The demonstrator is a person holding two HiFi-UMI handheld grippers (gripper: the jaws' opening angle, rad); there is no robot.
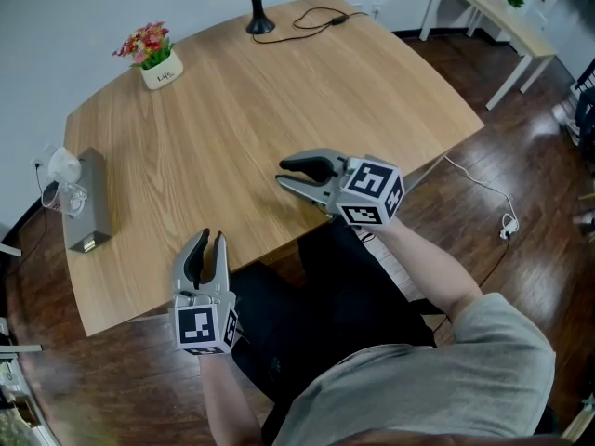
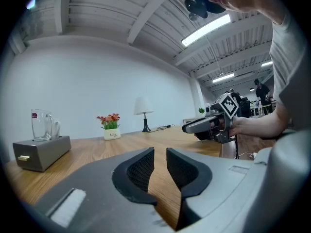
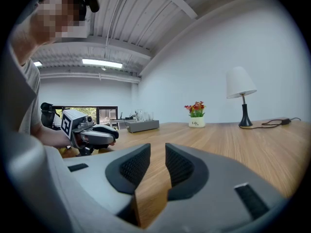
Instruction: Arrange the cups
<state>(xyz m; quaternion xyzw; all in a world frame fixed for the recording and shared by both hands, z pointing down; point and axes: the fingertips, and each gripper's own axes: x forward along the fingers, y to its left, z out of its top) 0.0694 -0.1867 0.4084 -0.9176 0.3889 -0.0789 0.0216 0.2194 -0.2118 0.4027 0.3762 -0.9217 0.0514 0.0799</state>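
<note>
Clear glass cups stand on top of a grey box at the table's left edge. In the left gripper view one of them is a handled glass mug; in the right gripper view they are small and far off. My left gripper hovers over the table's near edge, its jaws a narrow gap apart with nothing between them. My right gripper is held over the table's near right part and points left, jaws likewise slightly apart and empty. Both are far from the cups.
A white pot of red flowers stands at the table's far left. A lamp base with a black cable is at the far edge. A white side table stands on the dark floor to the right.
</note>
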